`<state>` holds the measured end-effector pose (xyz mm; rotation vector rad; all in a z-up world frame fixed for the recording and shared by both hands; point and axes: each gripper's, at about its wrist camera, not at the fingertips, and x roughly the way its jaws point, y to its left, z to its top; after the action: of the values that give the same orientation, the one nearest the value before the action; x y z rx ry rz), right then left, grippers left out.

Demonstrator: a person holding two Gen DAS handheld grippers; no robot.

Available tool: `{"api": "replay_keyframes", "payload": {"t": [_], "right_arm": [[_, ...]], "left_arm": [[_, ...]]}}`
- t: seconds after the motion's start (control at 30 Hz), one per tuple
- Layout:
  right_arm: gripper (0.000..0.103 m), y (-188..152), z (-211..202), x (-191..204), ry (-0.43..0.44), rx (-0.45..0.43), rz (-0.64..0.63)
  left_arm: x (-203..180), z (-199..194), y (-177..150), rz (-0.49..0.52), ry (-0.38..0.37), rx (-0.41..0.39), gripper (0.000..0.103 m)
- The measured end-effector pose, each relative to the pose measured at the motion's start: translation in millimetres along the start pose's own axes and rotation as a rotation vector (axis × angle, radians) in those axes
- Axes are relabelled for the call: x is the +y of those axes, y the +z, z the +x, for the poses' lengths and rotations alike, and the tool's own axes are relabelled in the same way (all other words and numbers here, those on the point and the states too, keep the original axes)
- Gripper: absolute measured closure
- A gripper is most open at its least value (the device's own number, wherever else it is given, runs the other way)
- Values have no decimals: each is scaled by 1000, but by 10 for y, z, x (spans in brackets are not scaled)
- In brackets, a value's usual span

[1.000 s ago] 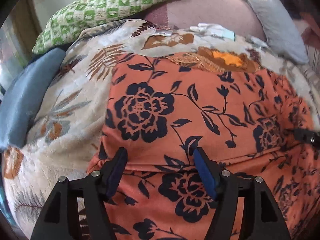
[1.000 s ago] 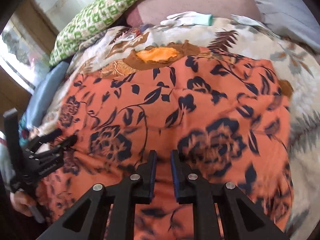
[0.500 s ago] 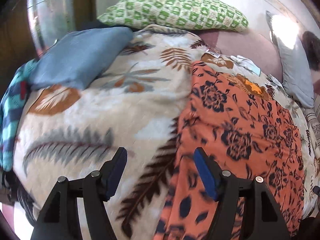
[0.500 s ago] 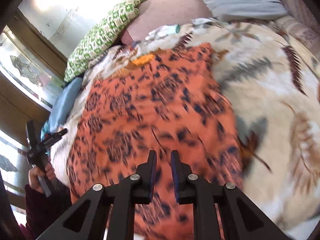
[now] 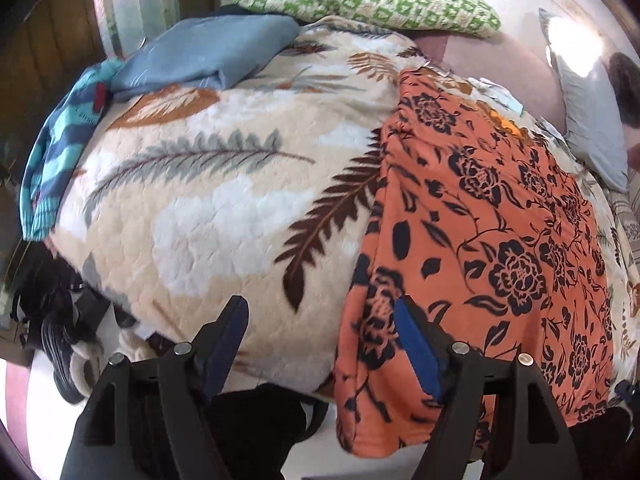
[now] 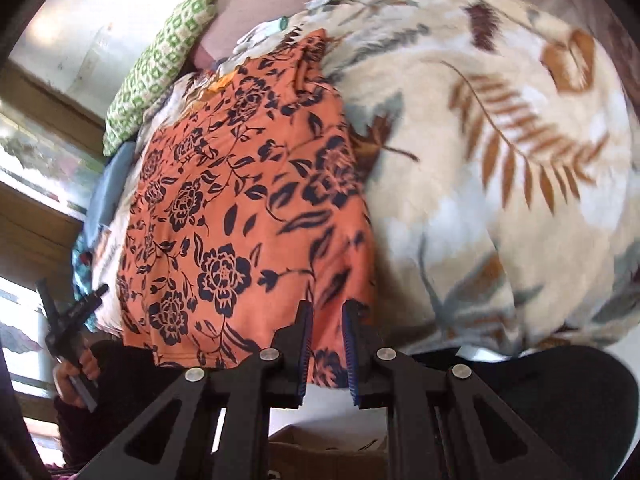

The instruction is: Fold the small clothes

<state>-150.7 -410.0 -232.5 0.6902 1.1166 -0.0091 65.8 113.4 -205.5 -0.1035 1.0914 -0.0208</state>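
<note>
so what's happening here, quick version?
A person with two handheld grippers is folding an orange floral garment laid on a leaf-print blanket on a bed. The left gripper is open at the garment's near left corner, gripping nothing. The right gripper is nearly closed at the garment's near edge; whether it pinches fabric is unclear.

Black grippers [image 5: 320, 344], blue pads, seemingly ribbed.

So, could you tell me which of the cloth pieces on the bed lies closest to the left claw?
The orange cloth with dark flowers, whose near edge lies by the left claw; the folded blue cloth and striped teal one sit farther back.
</note>
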Motion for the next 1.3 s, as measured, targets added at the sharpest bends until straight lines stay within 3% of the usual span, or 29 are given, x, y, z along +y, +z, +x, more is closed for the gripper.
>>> {"api": "replay_keyframes", "payload": {"t": [0.07, 0.1, 0.23, 0.43, 0.57, 0.77, 0.97, 1.3], "right_arm": [[36, -43, 1, -135, 48, 6, 43], [33, -58, 0, -178, 64, 1, 56], [33, -85, 31, -275, 97, -3, 74], [33, -47, 131, -362, 220, -3, 136], [33, -16, 222, -296, 205, 7, 131], [33, -15, 324, -266, 174, 25, 132], [33, -16, 408, -230, 171, 45, 126], [33, -23, 433, -135, 152, 49, 105]], "left_arm": [[83, -12, -25, -31, 14, 30, 27], [131, -24, -39, -45, 20, 37, 27], [283, -4, -68, -83, 44, 90, 27], [257, 84, -145, -87, 26, 166, 27], [86, 191, -208, -53, -7, 211, 27], [-61, 416, -342, -2, 63, 280, 27], [-175, 402, -416, 62, 99, 260, 27], [-414, 265, -458, 202, 186, 150, 27]]}}
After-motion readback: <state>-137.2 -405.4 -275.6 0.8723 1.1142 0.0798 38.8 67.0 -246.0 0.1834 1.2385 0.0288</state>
